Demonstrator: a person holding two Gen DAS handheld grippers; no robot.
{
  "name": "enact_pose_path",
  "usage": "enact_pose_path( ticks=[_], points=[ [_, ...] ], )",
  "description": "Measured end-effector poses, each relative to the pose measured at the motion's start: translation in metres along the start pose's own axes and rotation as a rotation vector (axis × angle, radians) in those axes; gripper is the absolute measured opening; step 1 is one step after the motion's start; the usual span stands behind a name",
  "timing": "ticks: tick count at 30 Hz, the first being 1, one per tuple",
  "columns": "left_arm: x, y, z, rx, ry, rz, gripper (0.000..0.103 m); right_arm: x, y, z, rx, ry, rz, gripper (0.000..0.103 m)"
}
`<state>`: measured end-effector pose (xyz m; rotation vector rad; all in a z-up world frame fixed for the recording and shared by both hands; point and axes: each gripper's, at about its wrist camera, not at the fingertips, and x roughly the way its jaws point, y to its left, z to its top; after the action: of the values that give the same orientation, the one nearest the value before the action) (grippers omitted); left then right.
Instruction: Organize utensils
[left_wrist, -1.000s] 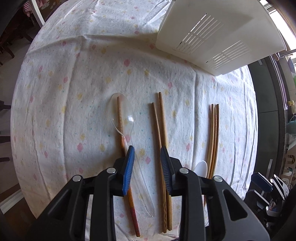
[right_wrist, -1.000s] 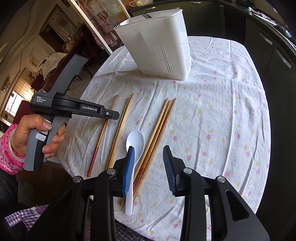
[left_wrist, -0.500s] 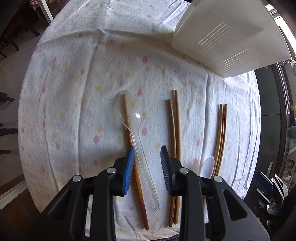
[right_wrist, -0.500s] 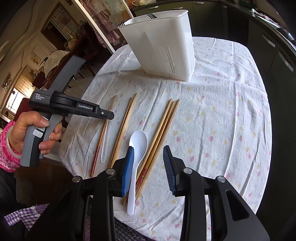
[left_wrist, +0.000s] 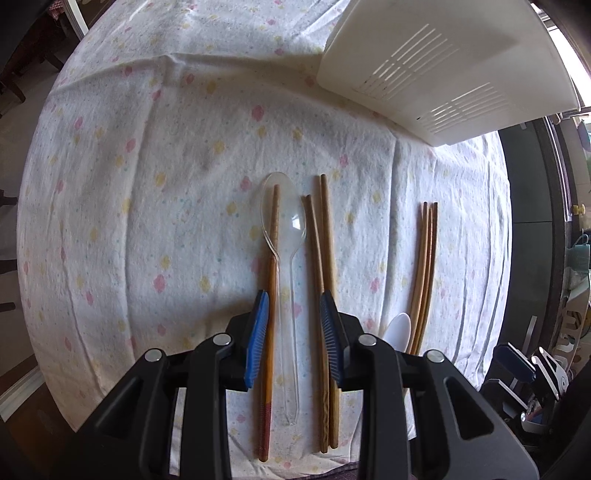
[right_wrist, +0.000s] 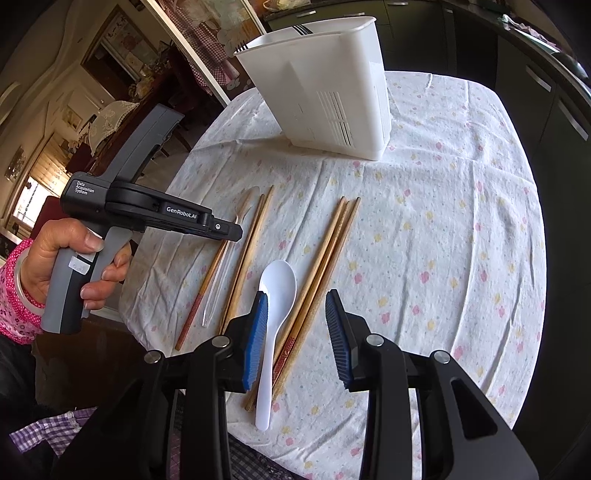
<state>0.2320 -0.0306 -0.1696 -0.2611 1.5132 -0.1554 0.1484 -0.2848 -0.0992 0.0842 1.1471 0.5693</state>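
A clear plastic spoon (left_wrist: 286, 236) lies on the flowered tablecloth with a red-tipped chopstick (left_wrist: 271, 258) under its bowl. A brown chopstick pair (left_wrist: 321, 258) lies to its right, then a bundle of thin chopsticks (left_wrist: 424, 258) and a white spoon (left_wrist: 399, 328). My left gripper (left_wrist: 293, 325) is open, hovering over the clear spoon's handle. My right gripper (right_wrist: 297, 332) is open above the white spoon (right_wrist: 277, 295) and the thin chopsticks (right_wrist: 325, 258). The white slotted utensil holder (right_wrist: 325, 96) stands at the far side.
The tablecloth (right_wrist: 443, 240) covers a round table whose edge is close under both grippers. Dark cabinets (right_wrist: 535, 92) stand to the right. The left gripper's body and the hand holding it show in the right wrist view (right_wrist: 147, 210). Chairs stand beyond the table's left side.
My left gripper has moved right and now straddles the clear spoon's handle. My right gripper has shifted slightly forward over the white spoon. Both stayed open.
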Motion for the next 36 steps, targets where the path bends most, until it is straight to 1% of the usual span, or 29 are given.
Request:
enact_pose_path(
  ticks=[2, 5, 9, 11, 16, 20, 24, 25, 27, 31, 34, 36],
  points=[
    [-0.003, -0.006, -0.003, 0.017, -0.008, -0.001, 0.028, 0.0, -0.001, 0.0, 0.001, 0.0, -0.001, 0.033],
    [0.001, -0.013, -0.005, 0.032, 0.008, 0.002, 0.028, 0.002, -0.002, 0.0, 0.005, 0.001, 0.003, 0.033],
    [0.012, -0.012, -0.006, 0.017, 0.031, 0.019, 0.028, 0.003, 0.0, -0.001, 0.0, 0.003, 0.006, 0.033],
    [0.017, -0.01, -0.006, 0.009, 0.045, 0.009, 0.028, 0.002, 0.001, -0.001, -0.003, 0.003, 0.003, 0.033],
    [0.017, -0.014, 0.004, 0.003, 0.022, 0.018, 0.028, 0.001, 0.0, 0.001, 0.0, 0.0, -0.009, 0.033],
    [0.018, -0.017, 0.017, 0.003, -0.005, 0.038, 0.028, 0.004, 0.006, 0.0, -0.018, 0.017, -0.018, 0.033],
    [0.018, -0.023, 0.022, 0.034, -0.019, 0.075, 0.027, 0.011, 0.01, -0.001, -0.037, 0.045, -0.039, 0.033],
    [0.019, -0.026, 0.023, 0.046, -0.027, 0.092, 0.018, 0.013, 0.011, -0.001, -0.043, 0.056, -0.046, 0.033],
    [0.022, -0.034, 0.023, 0.078, -0.03, 0.089, 0.009, 0.019, 0.015, -0.003, -0.058, 0.081, -0.059, 0.033],
    [0.024, -0.046, 0.024, 0.095, -0.056, 0.099, 0.008, 0.034, 0.024, -0.005, -0.085, 0.143, -0.065, 0.033],
    [0.017, -0.044, 0.022, 0.095, -0.086, 0.08, 0.008, 0.05, 0.031, -0.006, -0.104, 0.207, -0.055, 0.031],
    [0.009, -0.044, 0.02, 0.105, -0.115, 0.073, 0.008, 0.06, 0.036, -0.004, -0.116, 0.237, -0.069, 0.03]
  ],
)
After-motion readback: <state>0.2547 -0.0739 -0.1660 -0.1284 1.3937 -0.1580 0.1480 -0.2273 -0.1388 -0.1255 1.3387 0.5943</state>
